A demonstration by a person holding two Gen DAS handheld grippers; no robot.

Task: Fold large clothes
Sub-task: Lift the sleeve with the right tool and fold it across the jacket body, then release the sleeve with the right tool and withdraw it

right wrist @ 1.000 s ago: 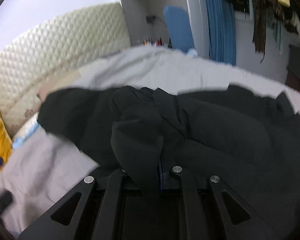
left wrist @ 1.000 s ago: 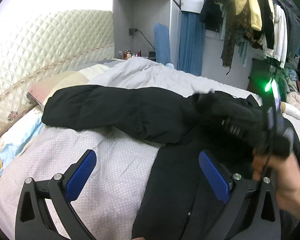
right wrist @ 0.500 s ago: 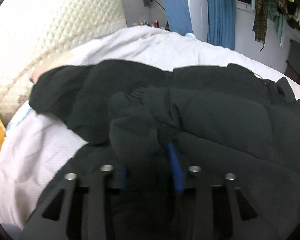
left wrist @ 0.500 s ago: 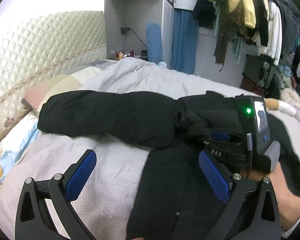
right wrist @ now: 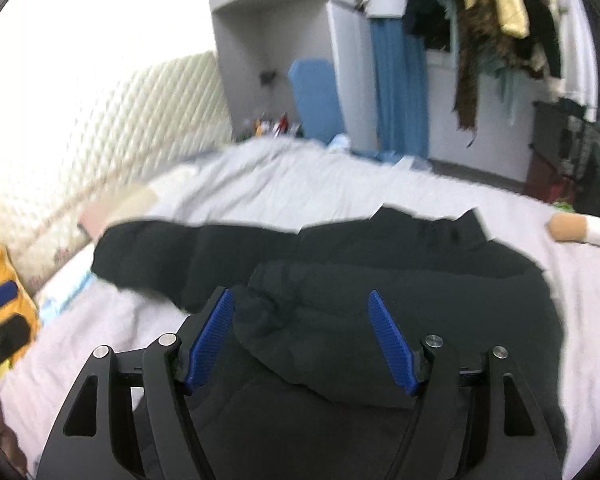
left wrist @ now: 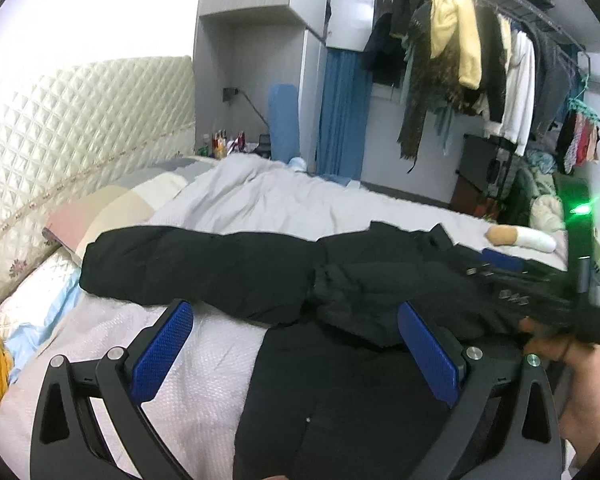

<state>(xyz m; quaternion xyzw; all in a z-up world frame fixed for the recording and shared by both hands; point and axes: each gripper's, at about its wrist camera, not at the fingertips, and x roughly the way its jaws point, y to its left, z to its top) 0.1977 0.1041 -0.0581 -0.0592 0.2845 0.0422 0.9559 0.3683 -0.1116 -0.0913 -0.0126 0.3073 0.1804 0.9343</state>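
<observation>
A large black padded jacket [left wrist: 228, 268] [right wrist: 400, 280] lies spread on the white bed cover [left wrist: 148, 364] [right wrist: 340, 188]. One sleeve stretches left toward the pillows, and the other sleeve [left wrist: 364, 292] [right wrist: 300, 320] lies folded across the body. My left gripper [left wrist: 296, 340] hangs open above the jacket's lower body, nothing between its blue pads. My right gripper [right wrist: 302, 332] is above the folded sleeve with its jaws opening and the pads off the cloth. In the left wrist view the right gripper [left wrist: 500, 276] and a hand [left wrist: 572, 364] show at the right.
A quilted cream headboard [left wrist: 60, 140] and pillows [left wrist: 112, 208] stand at the left. A yellow cushion [right wrist: 4, 300] lies at the bed's left edge. Behind the bed are a grey cabinet [left wrist: 260, 40], a blue curtain [left wrist: 340, 112] and a rail of hanging clothes [left wrist: 480, 60].
My right gripper let go of the sleeve cuff, opened and rose; the sleeve now rests folded over the jacket body. My left gripper rose too, still open.
</observation>
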